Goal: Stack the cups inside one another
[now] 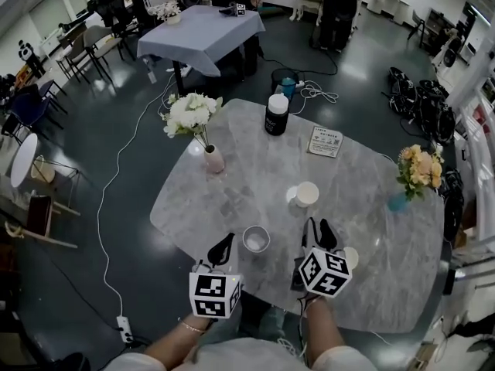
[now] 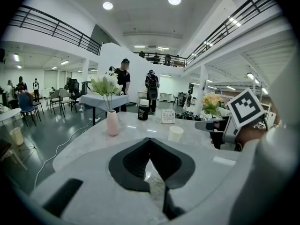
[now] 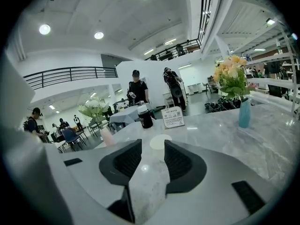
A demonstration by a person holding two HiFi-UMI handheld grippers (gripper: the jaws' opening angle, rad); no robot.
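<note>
On the grey marble table [image 1: 232, 184] a white cup [image 1: 307, 194] stands upright just beyond my right gripper [image 1: 321, 226]. A grey cup [image 1: 256, 239] stands between the two grippers, just right of my left gripper [image 1: 223, 243]. A pale round rim [image 1: 352, 257] peeks out behind the right gripper's marker cube, mostly hidden. In the right gripper view the right gripper [image 3: 153, 150] is open with only table between its jaws, and the white cup [image 3: 160, 141] shows beyond the gap. The left gripper [image 2: 150, 140] has its tips together, holding nothing, with the white cup [image 2: 176, 133] ahead to its right.
A pink vase of white flowers [image 1: 213, 159] stands at the table's left. A black bottle with a white lid [image 1: 276, 115] and a card sign [image 1: 326, 141] are at the far side. A blue vase of yellow flowers [image 1: 398, 202] is at the right. People stand beyond the table.
</note>
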